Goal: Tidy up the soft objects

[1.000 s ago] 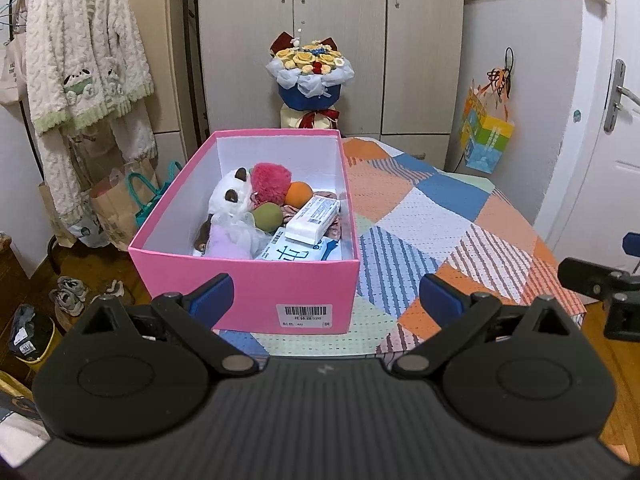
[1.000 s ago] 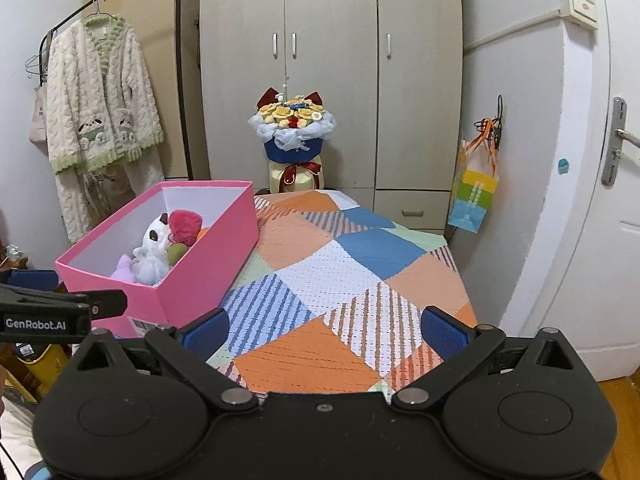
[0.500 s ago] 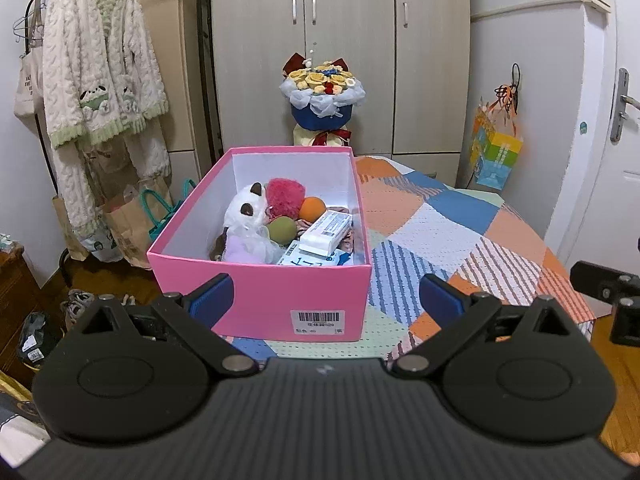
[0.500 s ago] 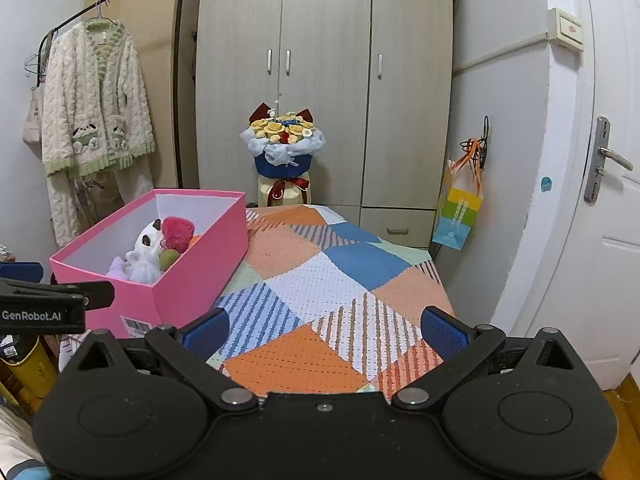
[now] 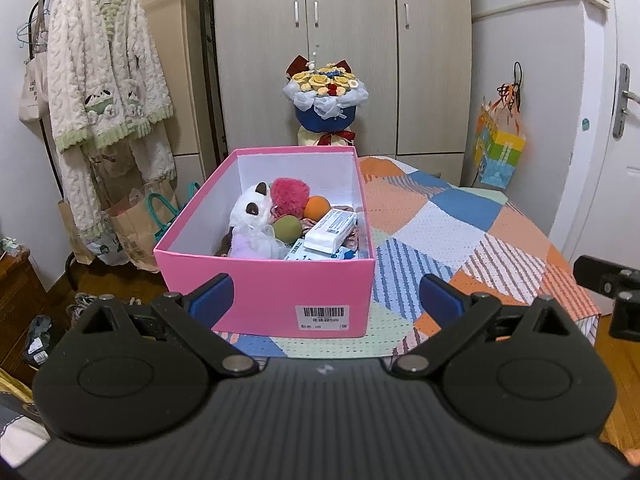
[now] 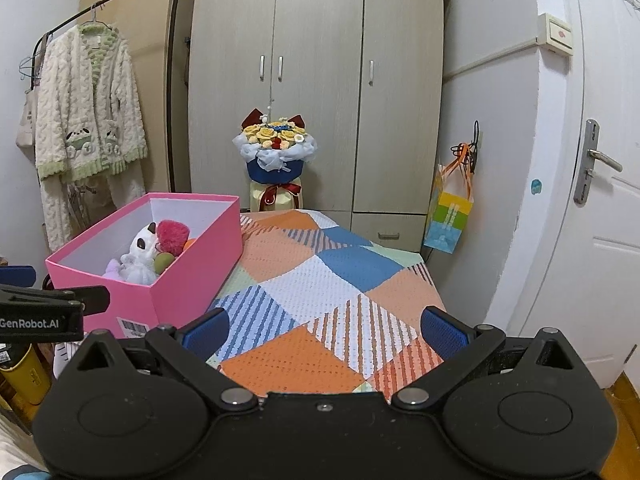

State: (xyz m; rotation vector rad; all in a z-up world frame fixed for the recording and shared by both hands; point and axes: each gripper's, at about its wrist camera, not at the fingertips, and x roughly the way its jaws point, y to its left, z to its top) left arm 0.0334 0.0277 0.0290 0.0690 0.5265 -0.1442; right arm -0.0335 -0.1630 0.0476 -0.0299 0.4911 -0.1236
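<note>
I count one pink box [image 5: 264,296], one panda plush [image 5: 250,216], one pink pompom [image 5: 289,196], two balls, two tissue packs, one bouquet [image 5: 325,96].

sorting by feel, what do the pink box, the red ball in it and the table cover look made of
Pink box: likely matte cardboard, with flat stiff walls and a barcode label. Red ball: fuzzy plush or yarn, with a shaggy outline. Table cover: apparently knitted or woven patchwork fabric, with a dotted texture.

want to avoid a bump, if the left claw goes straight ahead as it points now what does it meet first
Most likely the near wall of the pink box, just above its barcode label. The left claw is open and empty, aimed at that wall; the gap between them is hard to judge.
</note>
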